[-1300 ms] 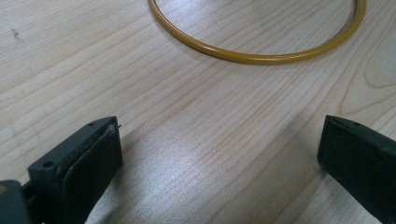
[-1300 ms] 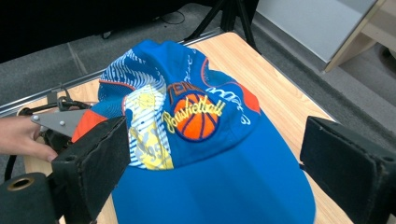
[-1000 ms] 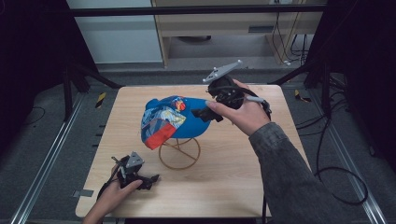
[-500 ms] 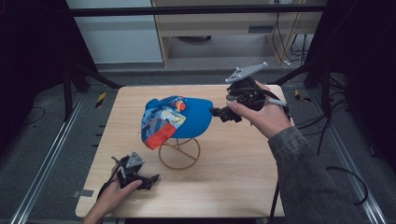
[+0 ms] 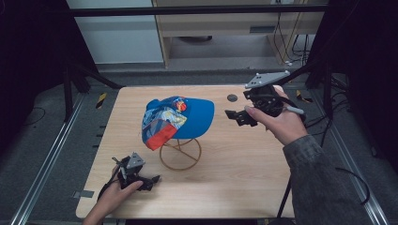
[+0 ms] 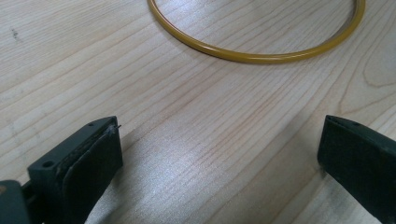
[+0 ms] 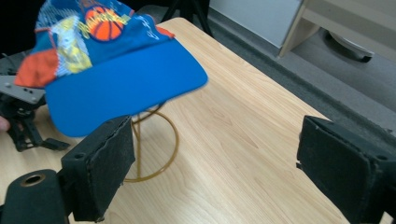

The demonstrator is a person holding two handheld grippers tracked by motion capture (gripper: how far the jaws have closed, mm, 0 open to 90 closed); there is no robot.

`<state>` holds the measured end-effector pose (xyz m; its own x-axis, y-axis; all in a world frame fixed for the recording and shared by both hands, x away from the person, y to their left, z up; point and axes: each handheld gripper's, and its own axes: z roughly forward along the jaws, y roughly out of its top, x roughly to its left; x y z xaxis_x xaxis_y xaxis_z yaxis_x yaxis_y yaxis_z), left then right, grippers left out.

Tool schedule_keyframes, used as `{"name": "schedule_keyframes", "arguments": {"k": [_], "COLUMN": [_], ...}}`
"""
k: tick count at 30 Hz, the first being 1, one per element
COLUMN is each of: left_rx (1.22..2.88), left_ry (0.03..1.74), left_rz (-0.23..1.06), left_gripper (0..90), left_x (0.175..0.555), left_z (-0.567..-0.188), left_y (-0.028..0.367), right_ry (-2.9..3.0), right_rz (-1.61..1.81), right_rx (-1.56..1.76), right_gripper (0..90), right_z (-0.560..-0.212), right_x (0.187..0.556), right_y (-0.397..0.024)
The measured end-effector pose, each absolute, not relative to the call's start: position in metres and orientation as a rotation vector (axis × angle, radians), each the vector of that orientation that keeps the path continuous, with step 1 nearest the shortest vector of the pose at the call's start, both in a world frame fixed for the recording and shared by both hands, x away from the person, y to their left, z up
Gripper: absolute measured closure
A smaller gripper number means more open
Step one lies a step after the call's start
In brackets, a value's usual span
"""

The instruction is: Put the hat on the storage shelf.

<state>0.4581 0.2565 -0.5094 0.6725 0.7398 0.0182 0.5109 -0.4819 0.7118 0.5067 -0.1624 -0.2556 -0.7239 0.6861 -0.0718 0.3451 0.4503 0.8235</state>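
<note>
My right gripper (image 5: 238, 116) hangs in the air just off the brim side of the blue cap (image 5: 180, 118), jaws spread wide and holding nothing; along them, in the right gripper view, the cap (image 7: 126, 79) sits close ahead, its blue brim pointing my way with the basketball print on the crown above it. The cap rests on top of the gold wire stand (image 5: 180, 153), near the middle of the wooden table (image 5: 244, 173), tilted so the patterned crown drops toward my left side. The stand's ring base lies flat on the wood, and in the left gripper view that ring (image 6: 261, 49) curves across the top, a little way beyond my jaws. My left gripper (image 5: 149, 180) sits low at the near left part of the table, just above or on the wood, jaws wide apart with only bare tabletop between them, well clear of the cap.
</note>
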Motion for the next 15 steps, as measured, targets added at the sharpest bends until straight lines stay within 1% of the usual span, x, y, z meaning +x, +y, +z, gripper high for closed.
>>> {"name": "schedule_keyframes", "arguments": {"k": [8, 15], "left_rx": [2.196, 2.196], "left_ry": [0.954, 0.953], "left_rz": [0.423, 0.423], "left_gripper": [0.0, 0.0], "left_x": [0.458, 0.458], "left_z": [-0.509, -0.509], "left_y": [0.257, 0.257], "right_ry": [2.294, 2.274], "right_rz": [1.15, 1.148], "right_rx": [0.909, 0.924], "right_gripper": [12.1, 12.0], "right_z": [-0.277, -0.279], "right_x": [0.506, 0.504], "right_y": [-0.182, -0.19]}}
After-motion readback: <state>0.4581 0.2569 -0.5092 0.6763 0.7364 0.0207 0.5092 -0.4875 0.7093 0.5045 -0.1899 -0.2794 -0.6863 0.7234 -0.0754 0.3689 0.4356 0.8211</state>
